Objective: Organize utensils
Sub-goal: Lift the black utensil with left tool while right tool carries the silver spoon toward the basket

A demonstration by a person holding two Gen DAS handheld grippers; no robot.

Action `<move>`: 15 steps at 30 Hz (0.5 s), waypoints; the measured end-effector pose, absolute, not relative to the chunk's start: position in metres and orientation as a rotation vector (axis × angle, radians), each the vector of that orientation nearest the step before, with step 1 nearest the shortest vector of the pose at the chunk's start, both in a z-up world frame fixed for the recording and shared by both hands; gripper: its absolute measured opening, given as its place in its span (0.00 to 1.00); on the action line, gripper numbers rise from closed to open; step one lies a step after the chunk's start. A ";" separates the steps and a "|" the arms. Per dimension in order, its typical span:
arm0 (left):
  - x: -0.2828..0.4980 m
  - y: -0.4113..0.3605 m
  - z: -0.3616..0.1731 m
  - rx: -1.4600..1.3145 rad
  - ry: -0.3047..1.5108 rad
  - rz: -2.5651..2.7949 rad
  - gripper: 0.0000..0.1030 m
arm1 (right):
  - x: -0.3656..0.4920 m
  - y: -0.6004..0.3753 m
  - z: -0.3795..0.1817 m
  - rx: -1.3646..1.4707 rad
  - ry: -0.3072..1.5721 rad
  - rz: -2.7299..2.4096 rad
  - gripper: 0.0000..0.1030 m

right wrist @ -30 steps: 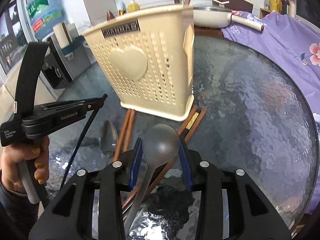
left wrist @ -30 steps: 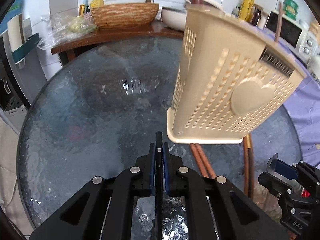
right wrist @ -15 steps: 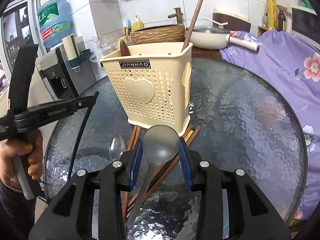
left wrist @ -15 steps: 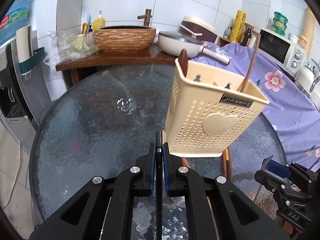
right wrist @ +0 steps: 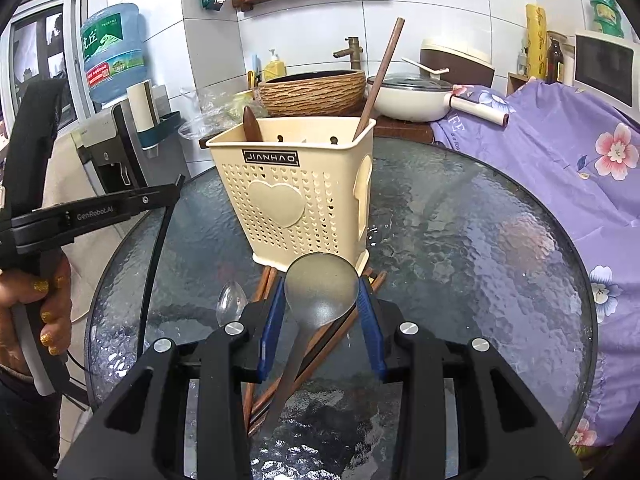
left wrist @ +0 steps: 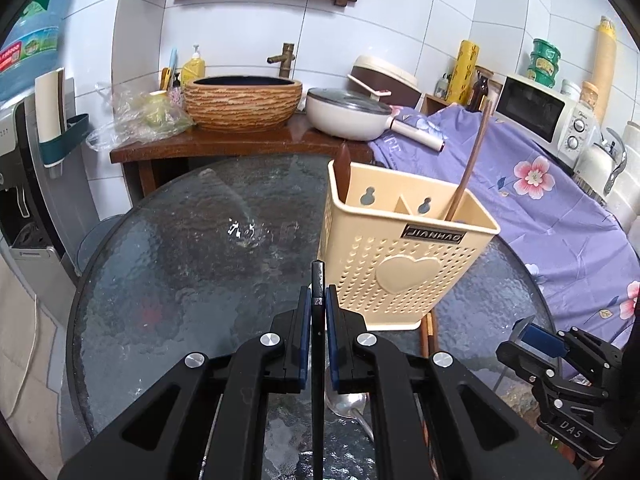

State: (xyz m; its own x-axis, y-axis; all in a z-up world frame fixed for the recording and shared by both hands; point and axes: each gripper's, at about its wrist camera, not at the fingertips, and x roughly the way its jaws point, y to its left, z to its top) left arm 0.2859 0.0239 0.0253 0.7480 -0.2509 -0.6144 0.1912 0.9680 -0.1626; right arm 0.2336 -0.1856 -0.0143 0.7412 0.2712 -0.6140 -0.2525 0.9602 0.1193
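Left fingers [left wrist: 305, 332] pinch a black rod [left wrist: 318, 280]; right fingers [right wrist: 272, 320] grip a ladle [right wrist: 322, 288].

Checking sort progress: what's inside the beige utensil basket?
Inside the beige basket: a long brown wooden handle leaning in the right compartment and a dark wooden utensil tip at the left corner. Their lower ends, and anything shorter, are hidden by the perforated walls.

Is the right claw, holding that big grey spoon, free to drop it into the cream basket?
Probably yes. The right claw grips the spoon just before the basket, whose open top holds only two wooden utensils.
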 end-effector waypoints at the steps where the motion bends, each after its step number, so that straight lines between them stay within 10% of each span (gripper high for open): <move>1: 0.284 0.024 0.027 -0.090 0.679 -0.245 0.07 | 0.233 -0.186 -0.013 0.028 0.674 0.285 0.36; 15: 0.261 0.020 0.056 -0.090 0.598 -0.277 0.07 | 0.224 -0.180 0.001 -0.021 0.638 0.278 0.36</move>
